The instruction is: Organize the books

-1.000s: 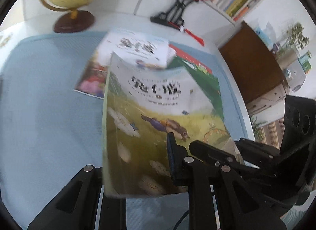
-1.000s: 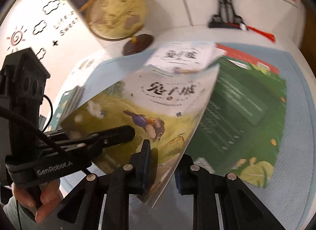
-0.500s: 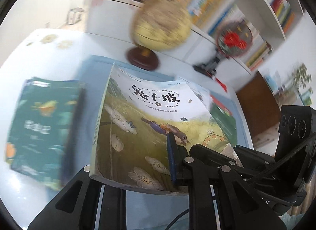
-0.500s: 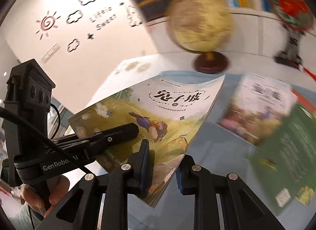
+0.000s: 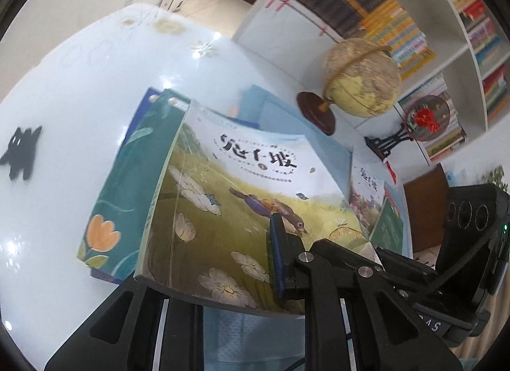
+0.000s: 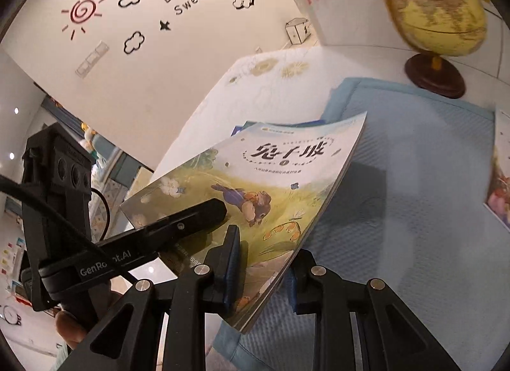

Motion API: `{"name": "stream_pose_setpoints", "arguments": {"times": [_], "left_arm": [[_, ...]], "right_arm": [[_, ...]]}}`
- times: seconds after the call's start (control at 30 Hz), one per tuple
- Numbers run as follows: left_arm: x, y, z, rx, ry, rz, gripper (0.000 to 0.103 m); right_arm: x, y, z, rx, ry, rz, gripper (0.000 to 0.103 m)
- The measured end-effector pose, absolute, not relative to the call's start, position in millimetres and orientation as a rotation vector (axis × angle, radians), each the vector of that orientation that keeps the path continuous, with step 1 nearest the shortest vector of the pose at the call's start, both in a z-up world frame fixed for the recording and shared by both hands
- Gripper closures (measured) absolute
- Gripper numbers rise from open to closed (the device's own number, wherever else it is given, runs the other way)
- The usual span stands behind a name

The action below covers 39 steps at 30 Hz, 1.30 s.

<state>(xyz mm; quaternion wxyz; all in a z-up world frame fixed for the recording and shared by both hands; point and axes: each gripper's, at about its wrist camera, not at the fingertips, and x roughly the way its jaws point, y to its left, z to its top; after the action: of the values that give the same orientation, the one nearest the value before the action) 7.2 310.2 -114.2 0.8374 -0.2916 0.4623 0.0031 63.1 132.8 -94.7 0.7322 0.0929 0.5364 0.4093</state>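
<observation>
Both grippers hold one picture book (image 5: 242, 211), cover up, tilted, lifted off the surface (image 5: 79, 90).
Left gripper (image 5: 223, 288): jaws pinching the book's near edge; blue pad of one finger (image 5: 276, 256) flat on the cover, the other finger under the book, hidden.
Right gripper (image 6: 264, 270): jaws pinching the book's near corner; one pad on the cover, the other under the page edge.
The book hangs over a stack of books (image 5: 127, 186), teal cover with an orange flower on top, lying on the white surface just beside the blue mat's (image 6: 414, 163) edge.
Another book (image 5: 366, 189) lies further along on the mat.
Globe (image 5: 360, 80) stands at the surface's far edge, by the bookshelf (image 5: 414, 20).
</observation>
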Motion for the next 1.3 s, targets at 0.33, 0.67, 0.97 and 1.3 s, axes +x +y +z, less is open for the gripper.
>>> {"name": "stream_pose_setpoints", "arguments": {"times": [0.33,0.67,0.97,1.3], "left_arm": [[-12.3,339.1,-149.0,-0.618,1.117,0.027,0.058],[-10.9,329.7,-158.6,-0.387,1.263,0.166,0.051],[-38.3,314.6,-149.4,-0.201,1.325,0.275,0.041],[-36.8,274.8,-86.8,-0.15,1.14,0.348,0.041]], "right_arm": [[66.6,159.4,-131.8,0.224,1.288,0.899,0.079],[59.5,170.2,-137.5,0.169,1.335,0.901,0.079],[48.3,132.8,-140.0,0.082,1.365,0.937,0.079],[69.9,34.2,-130.2,0.202,1.292,0.818,0.079]]}}
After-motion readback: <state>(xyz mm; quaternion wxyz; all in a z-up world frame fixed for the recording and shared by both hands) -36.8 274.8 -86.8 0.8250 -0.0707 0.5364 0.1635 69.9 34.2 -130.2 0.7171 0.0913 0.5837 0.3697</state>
